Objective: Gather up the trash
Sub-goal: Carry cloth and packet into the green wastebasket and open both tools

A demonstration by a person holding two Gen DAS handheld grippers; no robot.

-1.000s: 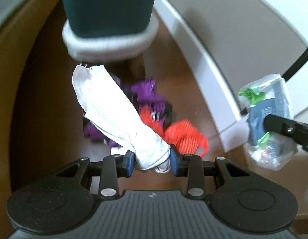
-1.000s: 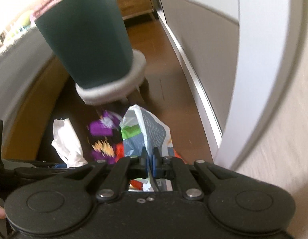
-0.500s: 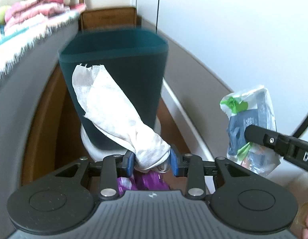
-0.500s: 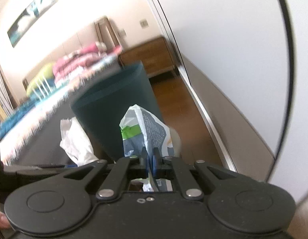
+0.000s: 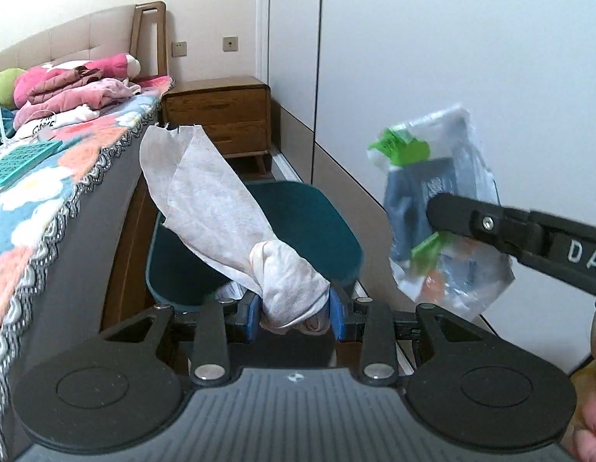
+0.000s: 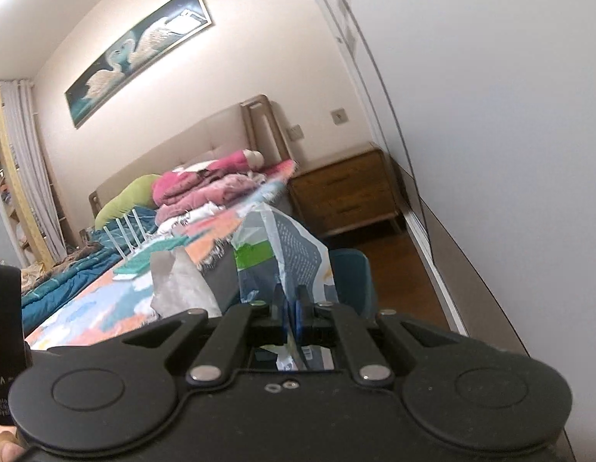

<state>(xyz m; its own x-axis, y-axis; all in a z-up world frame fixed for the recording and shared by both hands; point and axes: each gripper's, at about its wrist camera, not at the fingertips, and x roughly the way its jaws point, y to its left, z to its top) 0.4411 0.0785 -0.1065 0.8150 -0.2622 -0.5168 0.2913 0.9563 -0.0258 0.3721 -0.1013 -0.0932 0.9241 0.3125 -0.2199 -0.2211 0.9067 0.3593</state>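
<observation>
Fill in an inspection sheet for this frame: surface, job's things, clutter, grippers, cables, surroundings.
Surface: brown wood floor.
Job's things: crumpled white tissue; plastic wrapper; dark teal bin, open, below both.
Clutter: folded clothes and teal grid tray on the bed.
Grippers: left gripper clamped on tissue; right gripper pinching wrapper.
Cables: nothing seen.
Surroundings: wooden nightstand, white wardrobe, swan picture.

Both views are evenly and brightly lit. Glare is seen at the upper left of the right wrist view. Straight lines are bowed toward the edges, corners are vignetted black, and slight motion blur is present.
</observation>
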